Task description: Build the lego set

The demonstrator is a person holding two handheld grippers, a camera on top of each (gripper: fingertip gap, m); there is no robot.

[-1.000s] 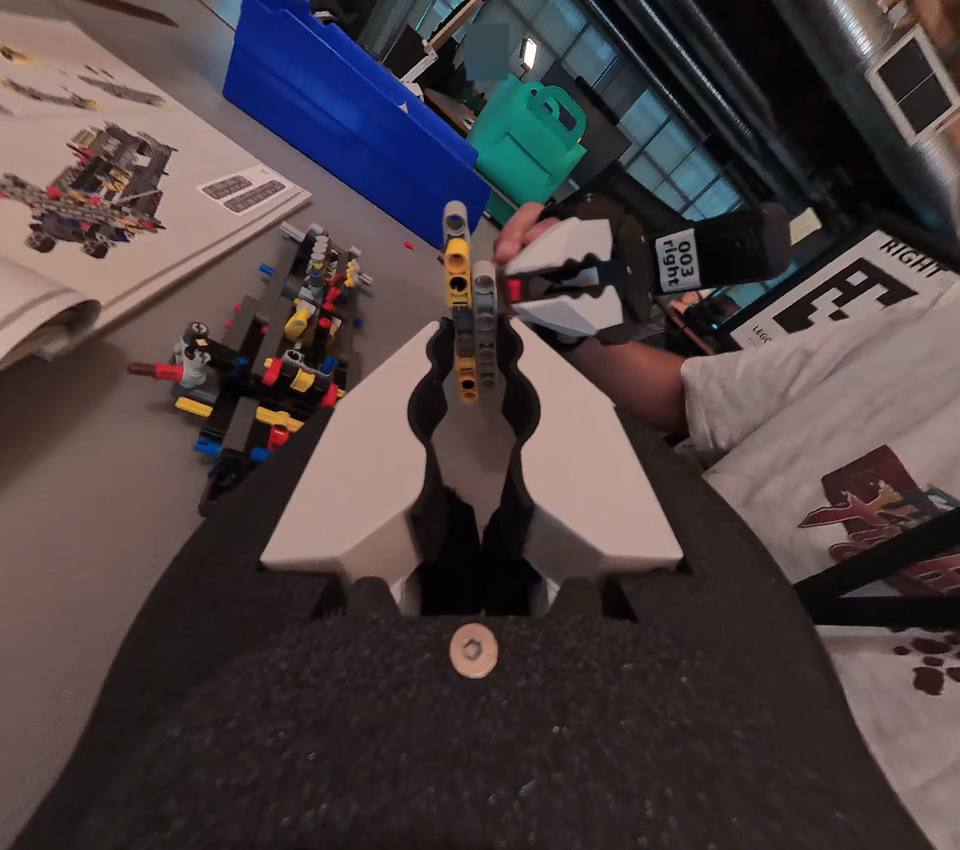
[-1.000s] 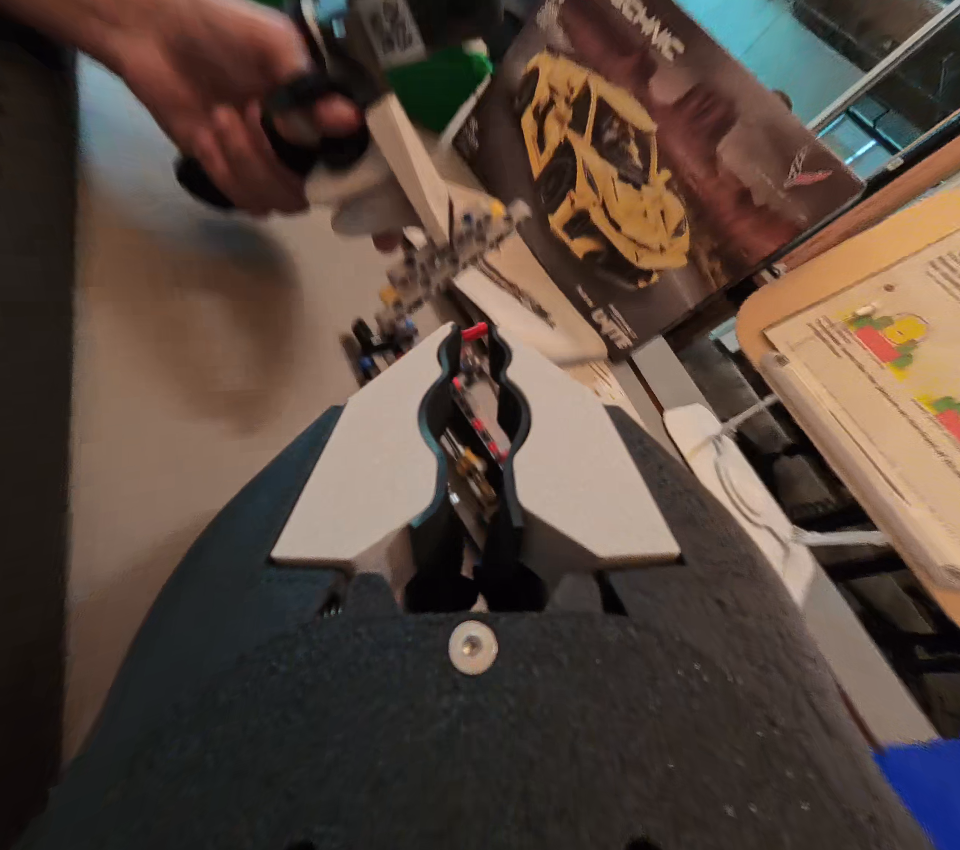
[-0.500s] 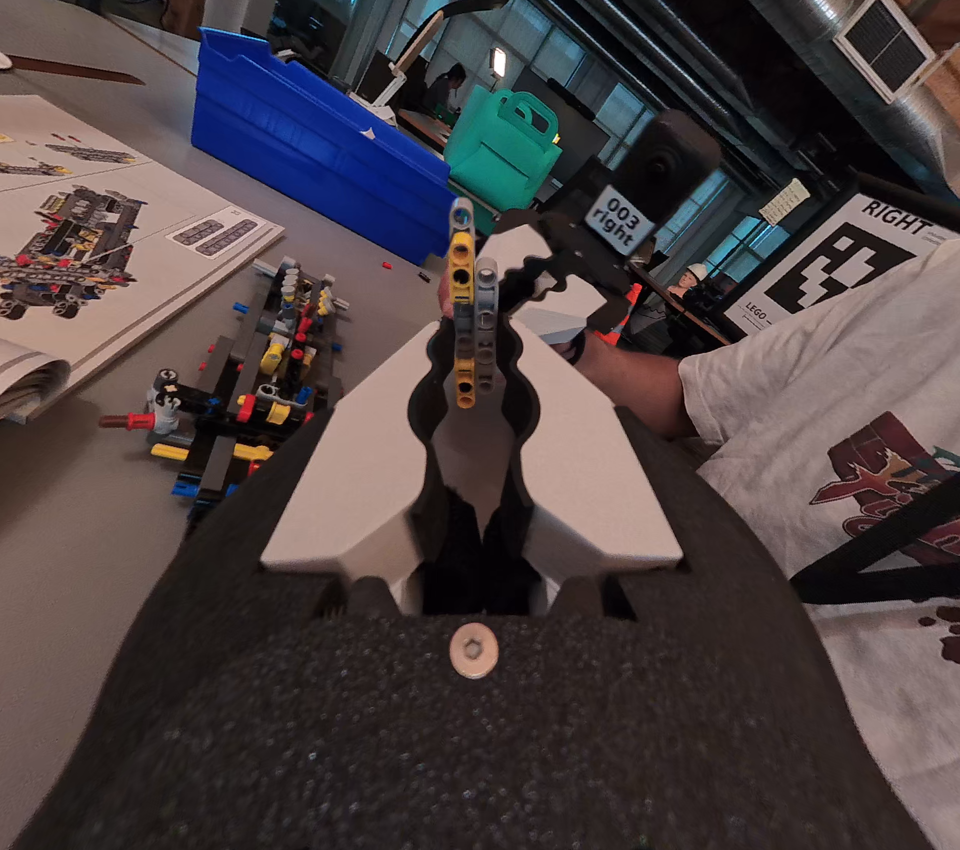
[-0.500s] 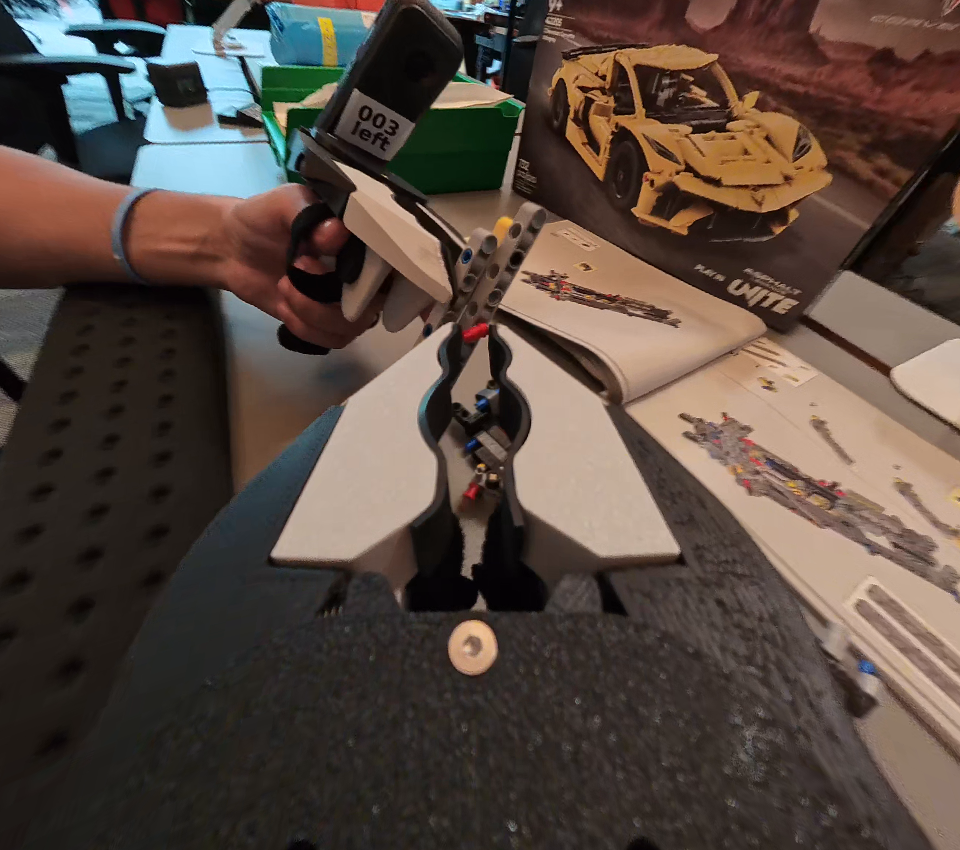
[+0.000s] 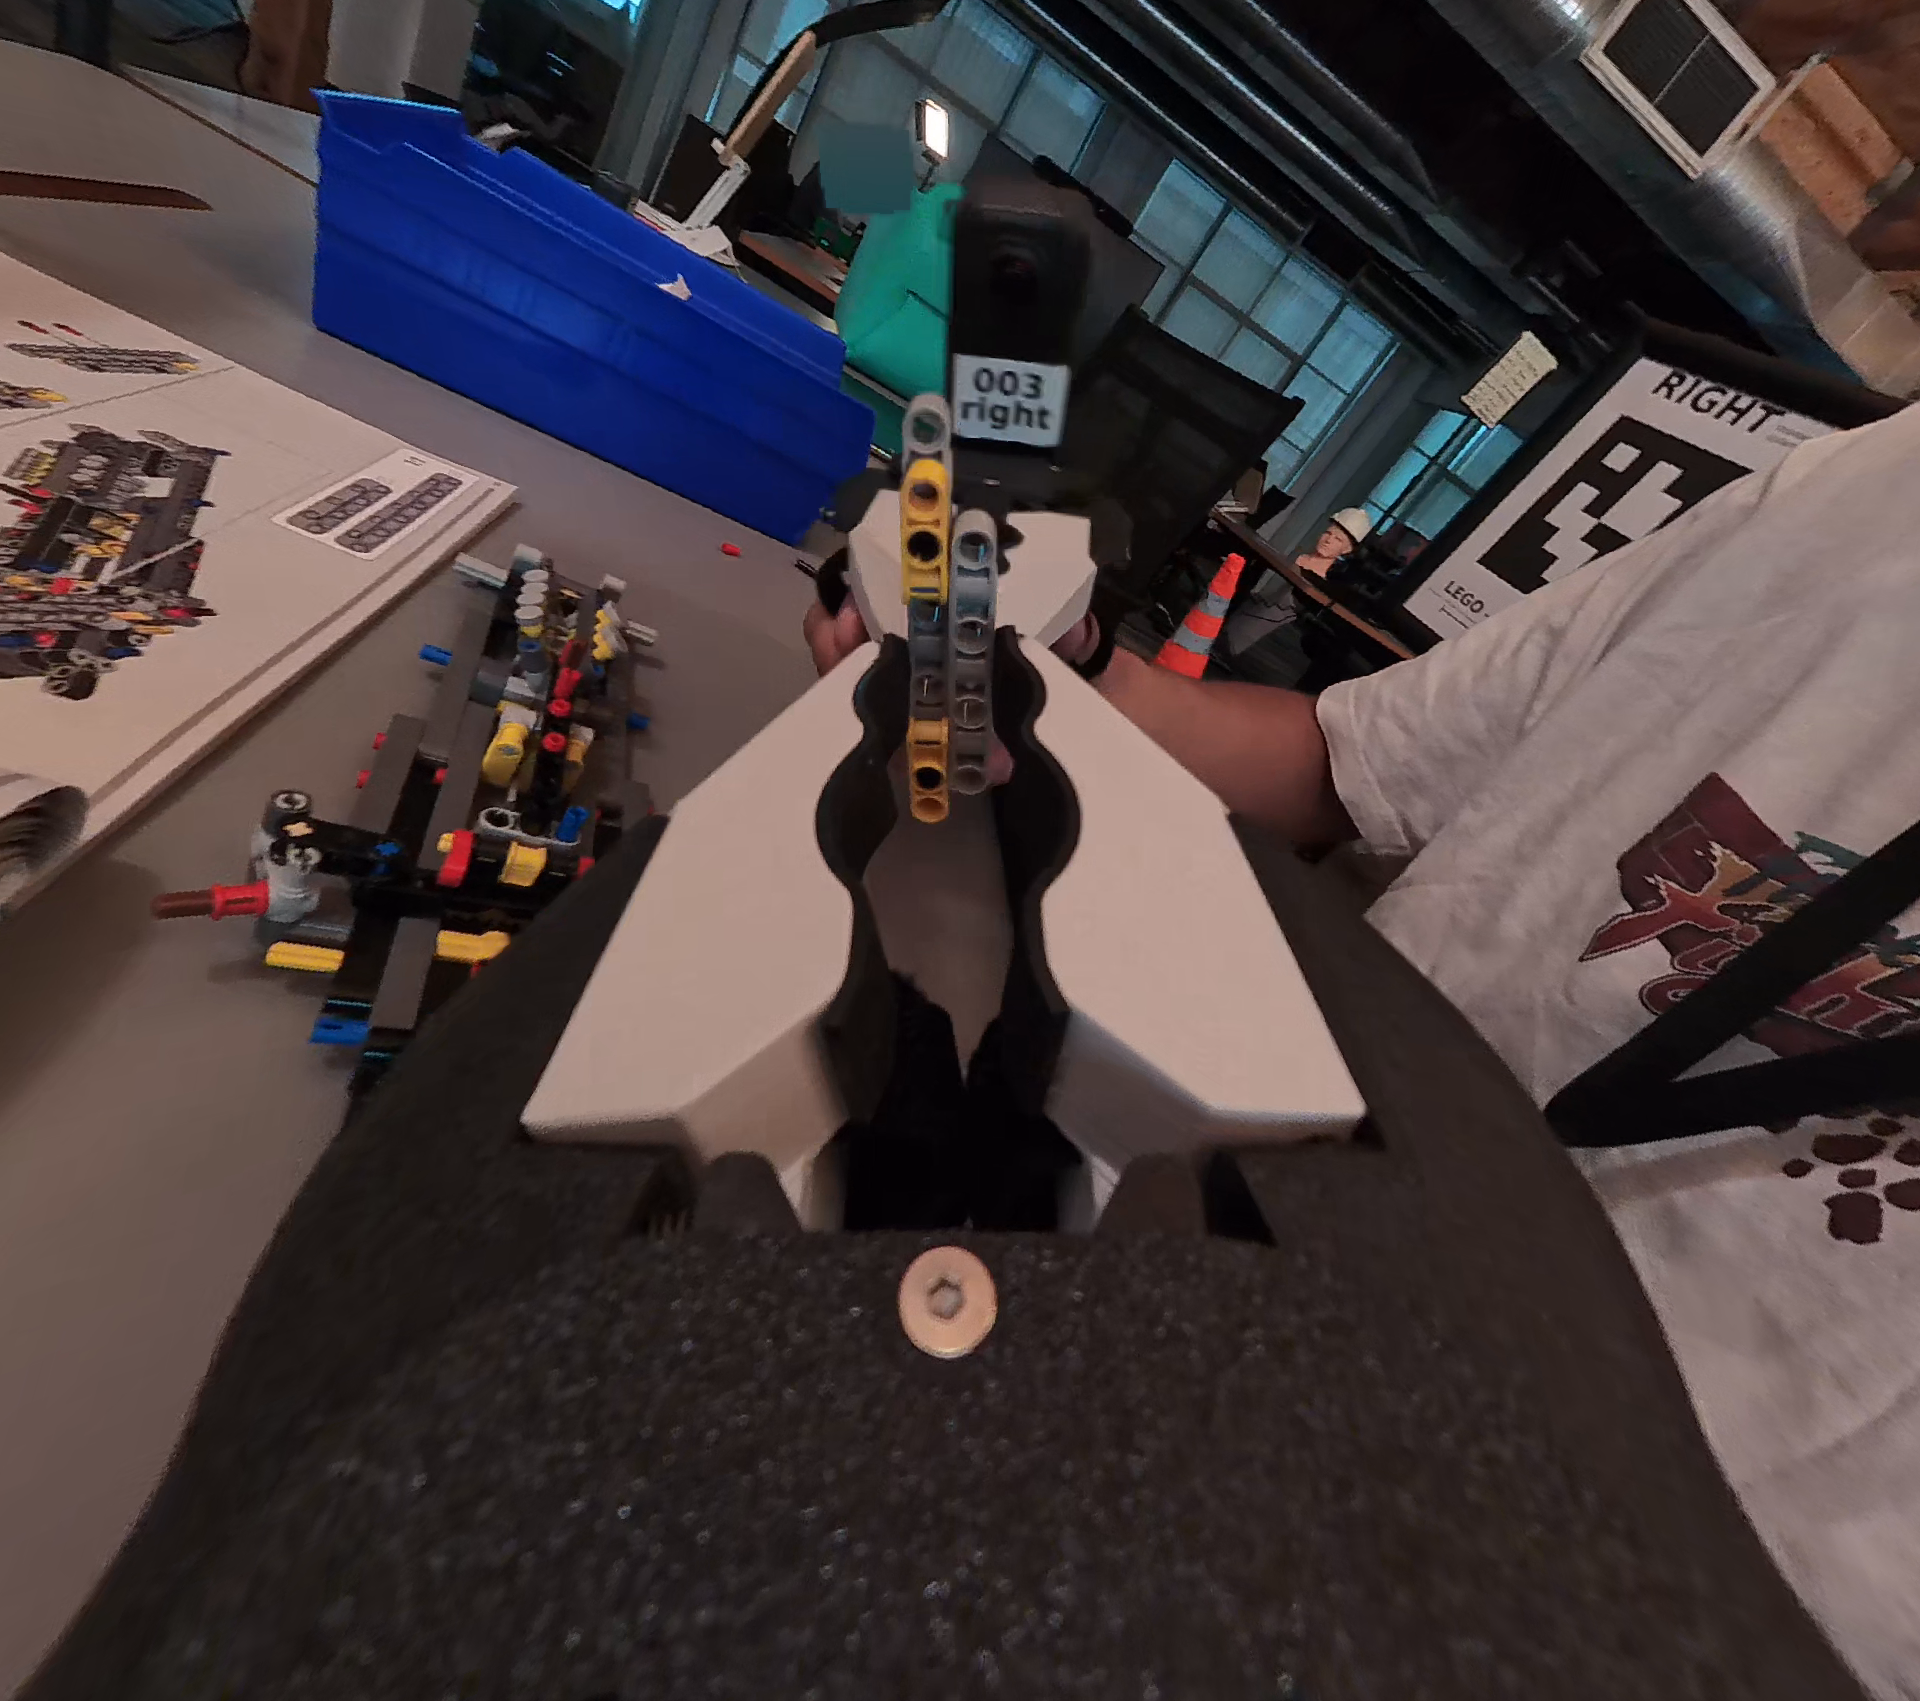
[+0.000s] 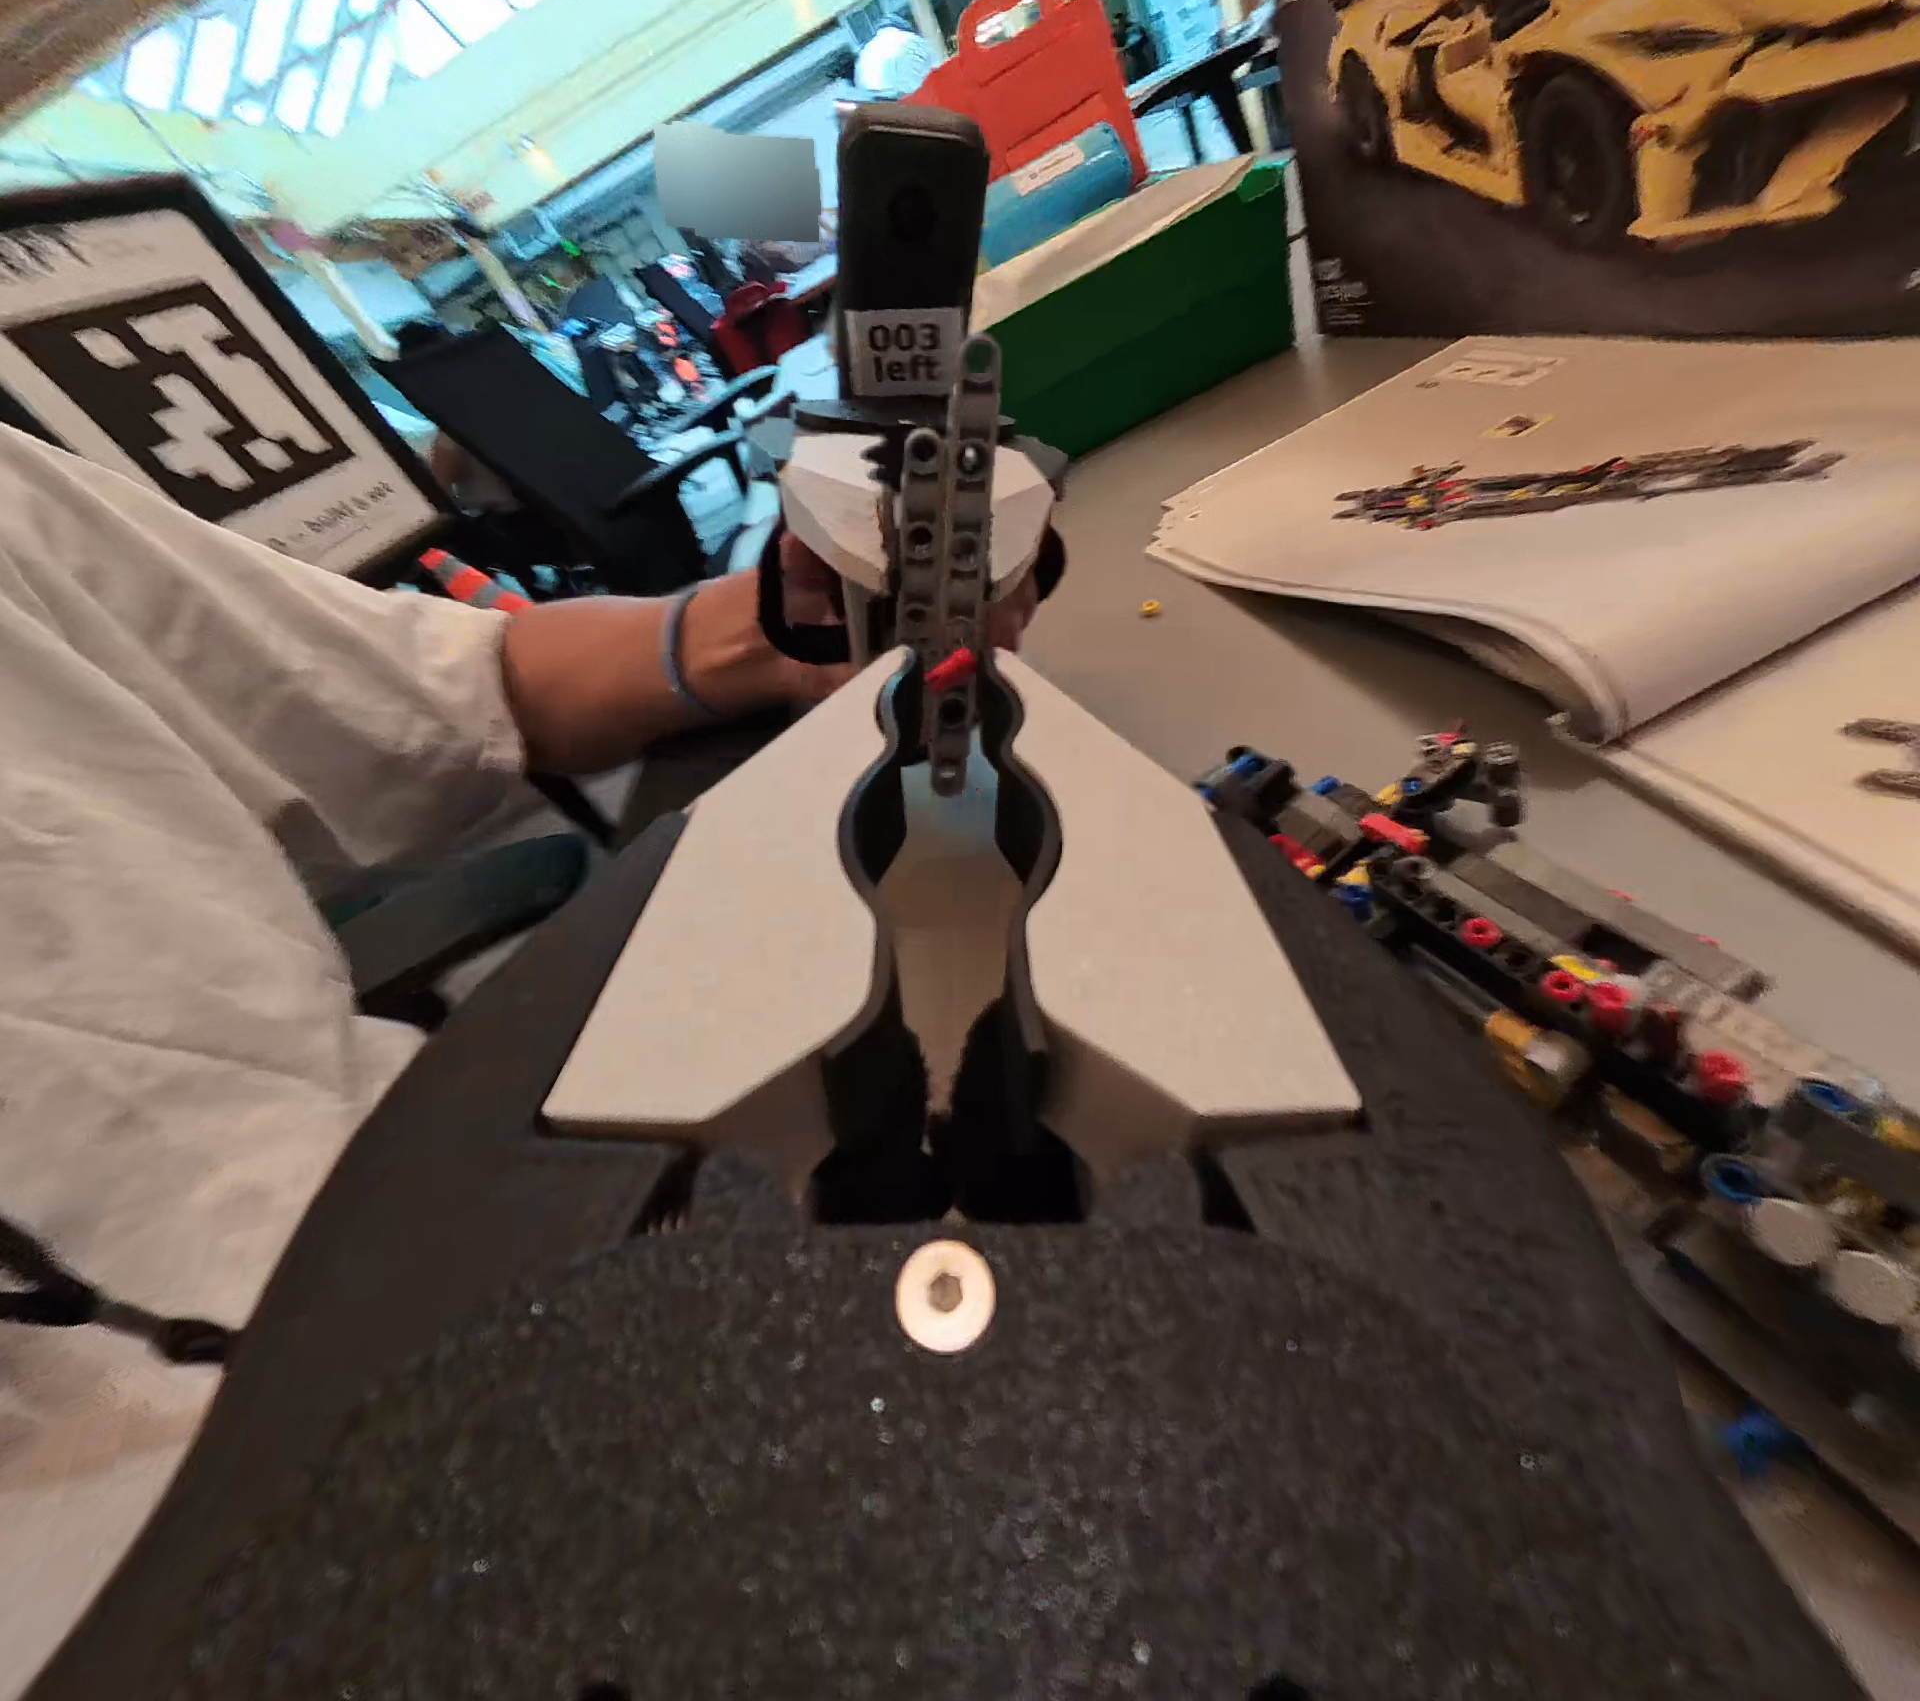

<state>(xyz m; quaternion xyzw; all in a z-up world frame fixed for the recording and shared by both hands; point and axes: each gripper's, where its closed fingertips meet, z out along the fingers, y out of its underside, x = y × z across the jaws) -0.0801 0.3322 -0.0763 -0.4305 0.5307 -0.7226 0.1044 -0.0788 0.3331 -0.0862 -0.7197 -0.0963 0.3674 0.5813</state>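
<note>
The left hand-held gripper (image 5: 948, 716) is clamped on a small beam assembly (image 5: 940, 612) of grey and yellow Technic beams, held upright above the counter (image 5: 156, 1236). Facing it, the right hand-held gripper (image 6: 951, 695) is pinched on a small red pin (image 6: 952, 667) that sits against the grey beams just at its fingertips; whether the pin has entered a hole cannot be told. The partly built chassis (image 5: 468, 820) lies on the counter to the left of the beam assembly, beside the open instruction booklet (image 5: 208, 488). A blue bin (image 5: 561, 332) stands beyond the chassis. The set's box (image 6: 1610, 72) stands behind the booklet.
</note>
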